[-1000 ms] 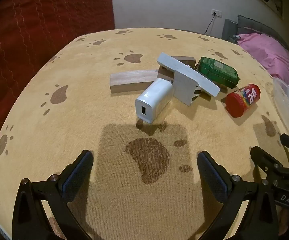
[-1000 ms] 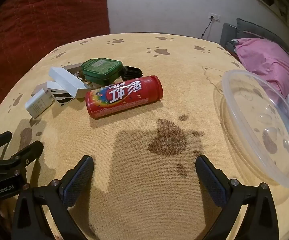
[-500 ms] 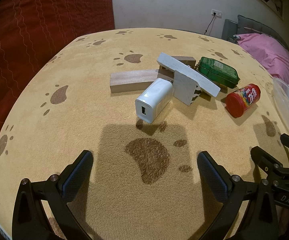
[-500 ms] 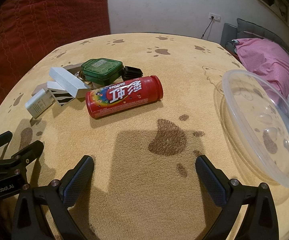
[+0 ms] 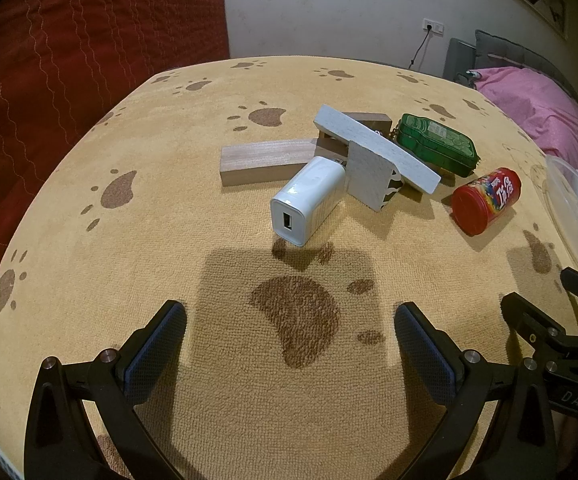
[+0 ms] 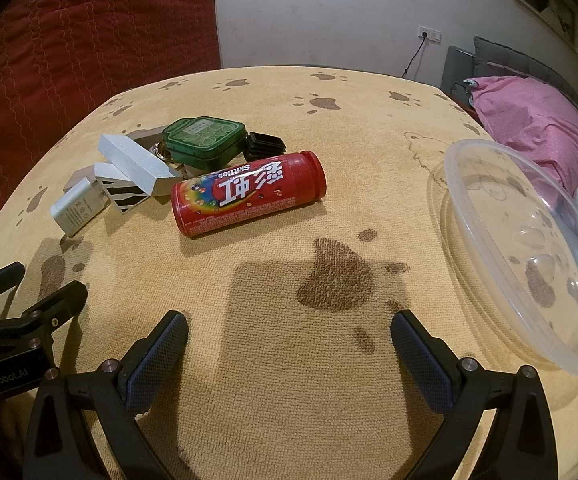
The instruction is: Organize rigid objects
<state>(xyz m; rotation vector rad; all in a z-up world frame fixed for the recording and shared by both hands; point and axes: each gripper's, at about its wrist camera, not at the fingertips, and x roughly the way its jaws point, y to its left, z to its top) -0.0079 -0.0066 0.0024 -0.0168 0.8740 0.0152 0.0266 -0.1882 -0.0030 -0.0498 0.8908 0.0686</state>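
Ahead of the right tool (image 6: 289, 354), its fingers spread apart and empty like the left tool's (image 5: 290, 344), a red Skittles tube (image 6: 249, 194) lies sideways on the worktop (image 6: 289, 380), half-hiding a small black item (image 6: 265, 145) behind it.

Left claw (image 5: 290, 318) spread wide and empty, right claw (image 6: 289, 320) likewise, side by side
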